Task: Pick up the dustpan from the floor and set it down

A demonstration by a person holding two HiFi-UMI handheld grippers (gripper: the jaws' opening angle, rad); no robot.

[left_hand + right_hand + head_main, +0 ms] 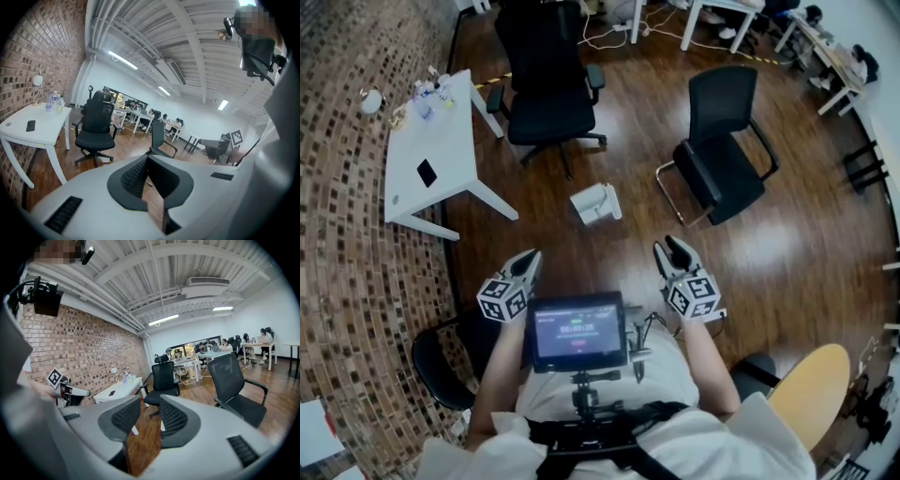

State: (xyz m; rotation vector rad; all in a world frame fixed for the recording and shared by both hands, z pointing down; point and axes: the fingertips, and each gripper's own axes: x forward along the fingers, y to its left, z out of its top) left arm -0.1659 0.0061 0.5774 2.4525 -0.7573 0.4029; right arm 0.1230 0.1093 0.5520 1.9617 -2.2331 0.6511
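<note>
The white dustpan [595, 202] lies on the wooden floor between the two black chairs, in front of both grippers and well apart from them. My left gripper [528, 261] is held at waist height, below and left of the dustpan. Its jaws [146, 158] meet at the tips with nothing between them. My right gripper [668, 246] hangs at the same height, below and right of the dustpan. In the right gripper view its dark pads [150, 399] stand a little apart, with only floor showing through the gap. Neither gripper view shows the dustpan clearly.
A white table [431, 141] with small items and a phone stands at the left by the brick wall. A black swivel chair [546, 84] is behind the dustpan, and a black sled-base chair [722, 141] is to its right. A screen [578, 330] sits on the person's chest rig.
</note>
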